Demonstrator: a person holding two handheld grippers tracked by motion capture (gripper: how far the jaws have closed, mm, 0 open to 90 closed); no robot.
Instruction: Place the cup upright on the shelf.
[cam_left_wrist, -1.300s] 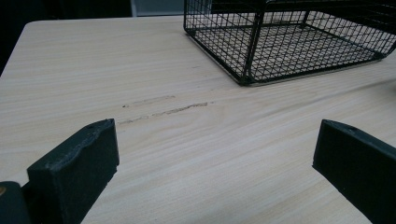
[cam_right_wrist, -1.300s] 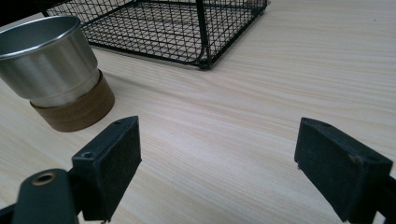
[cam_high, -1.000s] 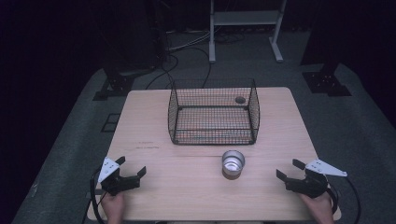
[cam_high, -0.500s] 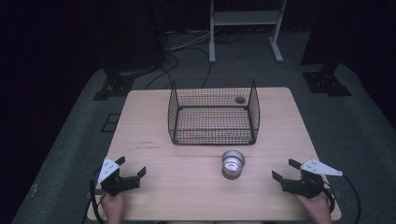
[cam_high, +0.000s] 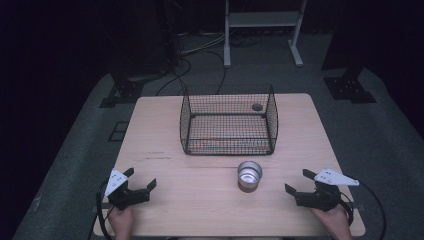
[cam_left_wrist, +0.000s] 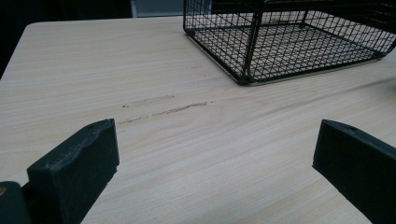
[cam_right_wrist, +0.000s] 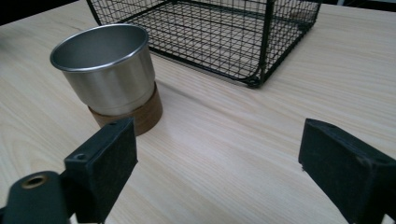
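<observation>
While just opening, right gripper (cam_high: 297, 183) near metal cup (cam_high: 249, 174).

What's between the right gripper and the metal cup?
Only bare tabletop separates the right gripper from the metal cup, as the high view shows.

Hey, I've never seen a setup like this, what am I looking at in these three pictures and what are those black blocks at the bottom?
A person sits at a wooden table, holding a hand-held clamp tool in each hand: the left gripper and the right gripper. One picture looks down from above; the other two come from cameras riding on each tool, so the black blocks are its jaws. On the table stand a wire basket and a metal cup on a wooden base. Both tools are open and hold nothing; the right one's jaws have just been opening.
</observation>
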